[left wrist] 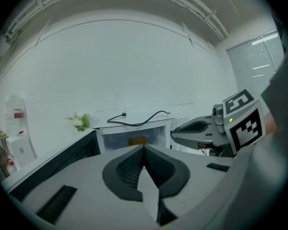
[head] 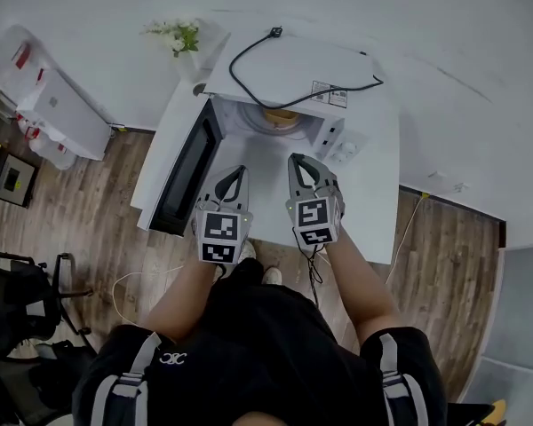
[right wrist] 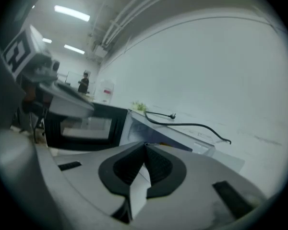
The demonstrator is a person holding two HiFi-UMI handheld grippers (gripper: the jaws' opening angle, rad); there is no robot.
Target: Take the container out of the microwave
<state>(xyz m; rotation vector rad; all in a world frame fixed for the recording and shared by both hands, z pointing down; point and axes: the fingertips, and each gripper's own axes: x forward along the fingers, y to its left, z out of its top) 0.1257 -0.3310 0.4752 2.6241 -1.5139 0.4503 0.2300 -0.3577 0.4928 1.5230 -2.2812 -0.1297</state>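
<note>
A white microwave (head: pixel 289 78) stands on a white table, its door (head: pixel 188 169) swung open to the left. Inside sits a tan-orange container (head: pixel 280 116), partly hidden under the microwave's top; in the left gripper view the container (left wrist: pixel 138 141) shows just past the jaw tips. My left gripper (head: pixel 241 169) is in front of the opening, jaws shut and empty. Beside it, to the right, my right gripper (head: pixel 295 159) is also shut with nothing in it. Both are short of the cavity. In the right gripper view the dark door (right wrist: pixel 81 127) is to the left.
A black power cable (head: pixel 275 82) lies loose on the microwave's top. A small plant (head: pixel 179 35) stands at the back left by the wall. The table edge (head: pixel 142 193) drops to wood floor; black chairs (head: pixel 18 300) and white units (head: pixel 53 114) stand at the left.
</note>
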